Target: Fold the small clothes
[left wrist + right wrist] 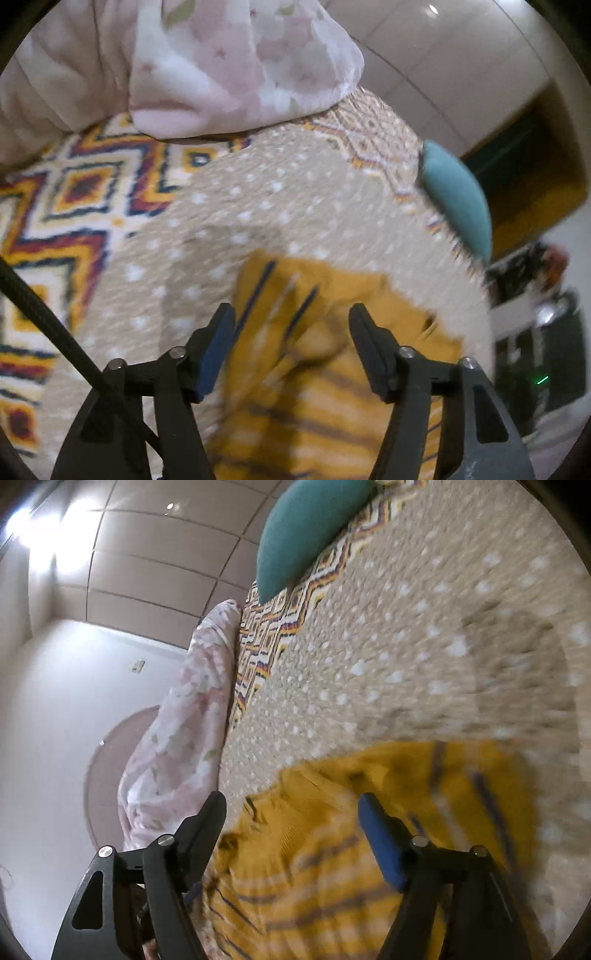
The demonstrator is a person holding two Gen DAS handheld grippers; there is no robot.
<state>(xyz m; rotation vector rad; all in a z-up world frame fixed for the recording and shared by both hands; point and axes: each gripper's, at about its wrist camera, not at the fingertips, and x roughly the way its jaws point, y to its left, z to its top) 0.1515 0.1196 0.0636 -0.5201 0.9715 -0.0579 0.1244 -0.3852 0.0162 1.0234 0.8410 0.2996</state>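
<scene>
The yellow striped shirt (325, 354) is lying rumpled on the beige dotted blanket (258, 206). Left gripper (291, 314) has its fingers spread wide over it, not pinching anything, and the right gripper (291, 805) is the same. Teal pillow (310, 528) and pink floral bedding (236, 62) sit farther back.

In the left wrist view, the mustard-yellow striped knit garment (332, 350) lies at the lower centre of the frame on the beige dotted bedspread (258, 192), between and beyond the spread jaws of the left gripper (291, 314). The pale pink floral quilt (236, 62) sits at the top, the teal cushion (458, 199) at the right edge. In the right wrist view, the garment (332, 830) lies at the bottom under the right gripper (291, 801), the quilt (184, 720) at left, the cushion (306, 528) at the top.
</scene>
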